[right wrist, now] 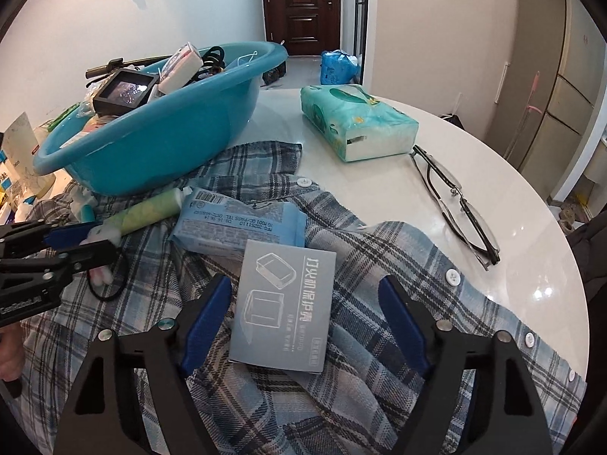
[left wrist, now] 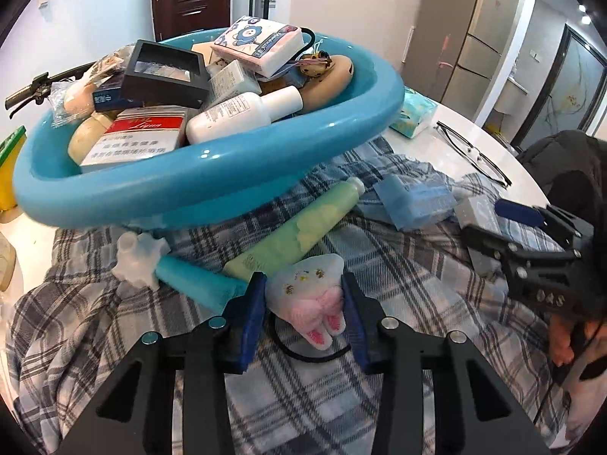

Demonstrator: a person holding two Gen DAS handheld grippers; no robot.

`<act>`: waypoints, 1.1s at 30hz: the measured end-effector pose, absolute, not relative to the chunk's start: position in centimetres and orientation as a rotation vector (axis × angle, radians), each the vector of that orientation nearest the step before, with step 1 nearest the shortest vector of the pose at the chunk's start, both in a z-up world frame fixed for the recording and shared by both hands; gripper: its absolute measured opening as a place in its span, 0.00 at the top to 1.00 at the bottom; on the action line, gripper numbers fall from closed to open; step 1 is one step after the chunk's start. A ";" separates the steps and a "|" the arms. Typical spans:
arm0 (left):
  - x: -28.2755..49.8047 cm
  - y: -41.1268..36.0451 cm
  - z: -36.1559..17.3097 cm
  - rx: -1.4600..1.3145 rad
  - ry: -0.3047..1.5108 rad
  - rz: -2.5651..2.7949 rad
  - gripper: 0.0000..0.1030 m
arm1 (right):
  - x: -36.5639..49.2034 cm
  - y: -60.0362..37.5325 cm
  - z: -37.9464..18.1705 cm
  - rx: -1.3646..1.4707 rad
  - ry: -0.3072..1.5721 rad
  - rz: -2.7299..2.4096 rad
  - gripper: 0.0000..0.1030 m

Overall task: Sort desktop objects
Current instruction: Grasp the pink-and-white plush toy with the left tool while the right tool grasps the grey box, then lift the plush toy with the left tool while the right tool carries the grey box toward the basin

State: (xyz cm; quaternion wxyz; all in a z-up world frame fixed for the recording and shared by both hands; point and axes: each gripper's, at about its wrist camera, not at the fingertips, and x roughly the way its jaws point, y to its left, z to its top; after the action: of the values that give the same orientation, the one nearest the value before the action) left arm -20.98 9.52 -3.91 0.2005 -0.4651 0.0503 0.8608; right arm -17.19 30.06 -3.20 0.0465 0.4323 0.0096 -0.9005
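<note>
A blue plastic basin [left wrist: 212, 185] [right wrist: 170, 132] piled with boxes and bottles stands on a plaid shirt [left wrist: 341, 379] [right wrist: 341, 398]. My left gripper [left wrist: 303, 303] [right wrist: 95, 240] has its blue pads on both sides of a small white and pink plush rabbit hair tie [left wrist: 315, 295] [right wrist: 104, 235] lying on the shirt; it looks closed on it. My right gripper [right wrist: 305, 303] [left wrist: 504, 223] is open around a grey flat box [right wrist: 284, 307] [left wrist: 478, 212], not touching it. A green tube [left wrist: 303, 227] [right wrist: 148, 210], a teal tube [left wrist: 197, 278] and a blue packet [left wrist: 413, 199] [right wrist: 239, 223] lie on the shirt.
A tissue pack [right wrist: 356, 121] [left wrist: 411, 117] and glasses [right wrist: 455, 204] [left wrist: 474, 155] lie on the white round table [right wrist: 512, 197]. More clutter sits at the far left behind the basin. A dark jacket [left wrist: 561, 167] hangs at the right edge.
</note>
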 end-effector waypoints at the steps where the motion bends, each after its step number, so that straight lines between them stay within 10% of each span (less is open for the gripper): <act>1: -20.7 9.4 -3.8 -1.299 0.151 2.401 0.60 | -17.2 30.0 -3.3 1.324 0.028 -2.743 0.30; 8: -20.3 10.3 -4.8 -1.343 0.184 2.366 0.60 | -17.7 29.6 -4.4 1.389 0.009 -2.673 0.52; 33: -18.8 9.7 -1.6 -1.176 0.185 2.493 0.61 | -16.9 29.6 -3.0 1.316 0.055 -2.759 0.56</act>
State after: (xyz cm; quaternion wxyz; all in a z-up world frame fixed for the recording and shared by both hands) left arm -18.76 9.67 -1.62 0.1882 -0.4182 0.0657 0.8862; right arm -16.91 29.59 -3.00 0.0425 0.4300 0.0179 -0.9017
